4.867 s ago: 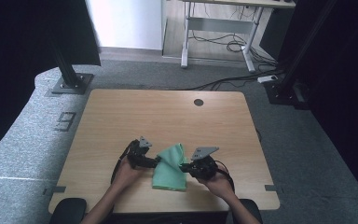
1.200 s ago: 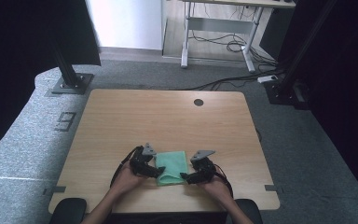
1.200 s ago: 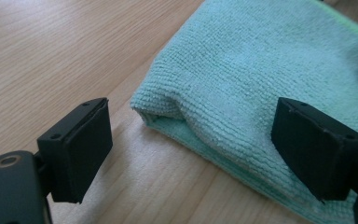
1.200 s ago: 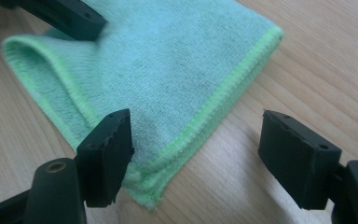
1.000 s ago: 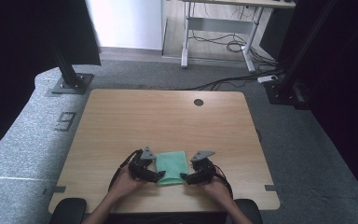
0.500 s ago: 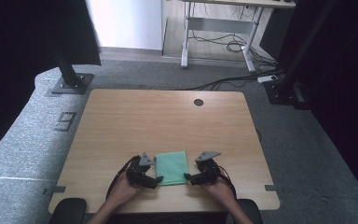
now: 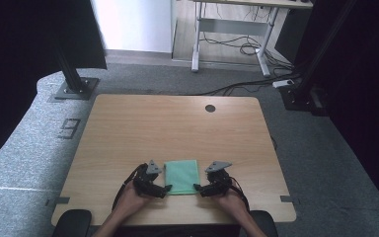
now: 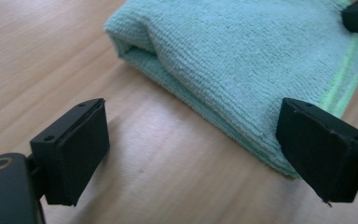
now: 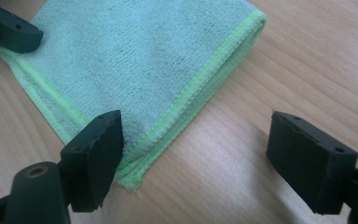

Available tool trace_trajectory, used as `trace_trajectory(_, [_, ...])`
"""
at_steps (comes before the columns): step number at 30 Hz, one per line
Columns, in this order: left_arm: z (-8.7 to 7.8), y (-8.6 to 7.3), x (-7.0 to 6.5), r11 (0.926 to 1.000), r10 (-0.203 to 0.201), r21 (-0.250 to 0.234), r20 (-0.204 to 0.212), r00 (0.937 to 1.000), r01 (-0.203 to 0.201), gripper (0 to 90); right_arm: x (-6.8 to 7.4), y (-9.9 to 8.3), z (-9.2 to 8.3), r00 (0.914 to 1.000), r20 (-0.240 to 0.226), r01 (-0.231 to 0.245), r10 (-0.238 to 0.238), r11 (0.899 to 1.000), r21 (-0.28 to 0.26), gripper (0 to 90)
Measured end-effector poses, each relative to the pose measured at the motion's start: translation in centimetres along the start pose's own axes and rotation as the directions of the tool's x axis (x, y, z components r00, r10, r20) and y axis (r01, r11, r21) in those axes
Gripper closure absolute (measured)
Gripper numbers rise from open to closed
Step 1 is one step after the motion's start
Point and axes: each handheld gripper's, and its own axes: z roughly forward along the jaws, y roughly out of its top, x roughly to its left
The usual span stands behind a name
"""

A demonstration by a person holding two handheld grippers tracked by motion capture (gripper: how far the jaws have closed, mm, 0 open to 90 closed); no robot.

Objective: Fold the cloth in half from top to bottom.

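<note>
Bare wooden table (image 7: pixel 177 128) lies open beyond the folded green cloth (image 7: pixel 181 175), the sole obstacle.

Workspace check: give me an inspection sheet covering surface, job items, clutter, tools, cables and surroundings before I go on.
Surface: wooden table, round hole near its far edge.
Job's things: green cloth, folded into a flat rectangle, lying near the front edge between the two tools.
Clutter: nothing seen.
Tools: left tool at the cloth's near left corner, jaws wide, gripping nothing; right tool at its near right corner, jaws just opening further, one jaw over the cloth's corner, not pinching it.
Cables: a black cable loops behind the left tool; more lie on the floor beyond the table.
Surroundings: grey carpet, second desk's legs, dark curtains.
</note>
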Motion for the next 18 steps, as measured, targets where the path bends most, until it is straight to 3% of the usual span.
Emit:
trace_trajectory(7, [0.5, 0.8, 1.6, 0.9996, -0.026, 0.009, -0.022, 0.9994, 0.026, 9.1, -0.1, 1.0, 0.9, 0.9996, 0.029, -0.003, 0.003, 1.0, 0.0, 18.6])
trace_trajectory(9, [0.4, 1.3, 1.8, 0.9996, 0.005, 0.028, -0.017, 0.9998, -0.005, 9.0, -0.3, 1.2, 1.0, 0.9995, 0.03, -0.007, 0.007, 1.0, 0.004, 18.4])
trace_trajectory(11, [0.2, 2.3, 2.2, 0.9997, 0.022, 0.015, -0.041, 0.9989, -0.021, 7.8, -0.4, 1.2, 1.1, 0.9996, 0.027, -0.01, 0.01, 1.0, 0.004, 18.2])
trace_trajectory(15, [0.0, 4.7, 3.9, 0.9978, -0.036, -0.058, -0.037, 0.9986, 0.034, 10.3, -0.3, 1.2, 1.2, 0.9993, 0.03, -0.022, 0.022, 1.0, -0.003, 18.0])
trace_trajectory(18, [0.6, 5.9, 5.3, 0.9965, -0.058, -0.065, -0.075, 0.9955, 0.053, 11.2, -0.3, 1.1, 1.2, 0.9991, 0.031, -0.027, 0.027, 1.0, -0.003, 18.0])
